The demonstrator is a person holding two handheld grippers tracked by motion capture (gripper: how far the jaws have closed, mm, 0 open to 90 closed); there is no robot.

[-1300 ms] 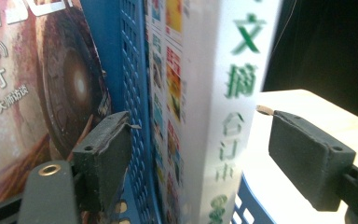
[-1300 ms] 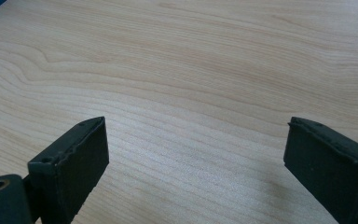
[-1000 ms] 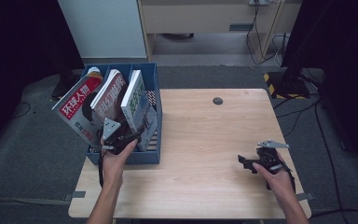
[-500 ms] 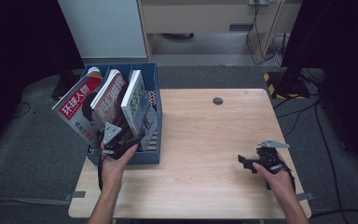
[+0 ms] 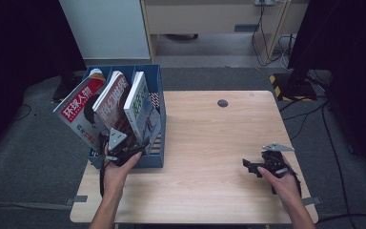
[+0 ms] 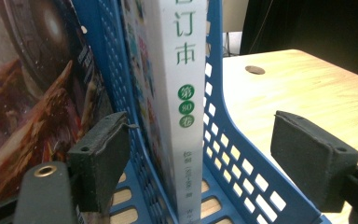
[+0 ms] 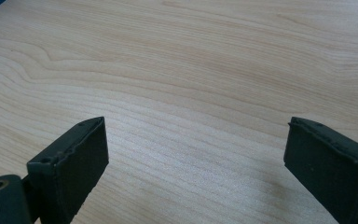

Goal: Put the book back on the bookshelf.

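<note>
Pale wooden table (image 5: 205,143) on grey carpet, dark curtains to either side, white cabinet and cables behind

Blue perforated file rack (image 5: 155,119) at the table's left edge, divided into compartments, three magazines standing in it and leaning left:
- red-covered magazine (image 5: 78,112) outermost on the left
- dark-covered magazine (image 5: 112,102) in the middle
- white-spined magazine (image 5: 138,102) rightmost, against the rack's right wall

Small round hole (image 5: 223,103) near the table's far edge

Left gripper (image 5: 124,148), held in the left hand (image 5: 116,167), at the rack's near end, just below the magazines; grey three-cornered plate on top

Seen along the left gripper (image 6: 205,154) in its own view: jaws spread wide, clamping nothing; white-spined magazine (image 6: 182,93) upright between them, green characters down its spine; left pad (image 6: 100,158) on the far side of a blue divider (image 6: 116,70), right pad (image 6: 312,163) outside the rack's perforated wall (image 6: 242,154); neither pad touching the spine; dark-covered magazine (image 6: 32,93) off to the left

Right gripper (image 5: 259,166), held in the right hand (image 5: 281,183), low over the table's near right part, well apart from the rack, pointing left

Right gripper (image 7: 196,158) in its own view: jaws wide apart, released, bare wood grain (image 7: 191,70) between and beyond them
</note>
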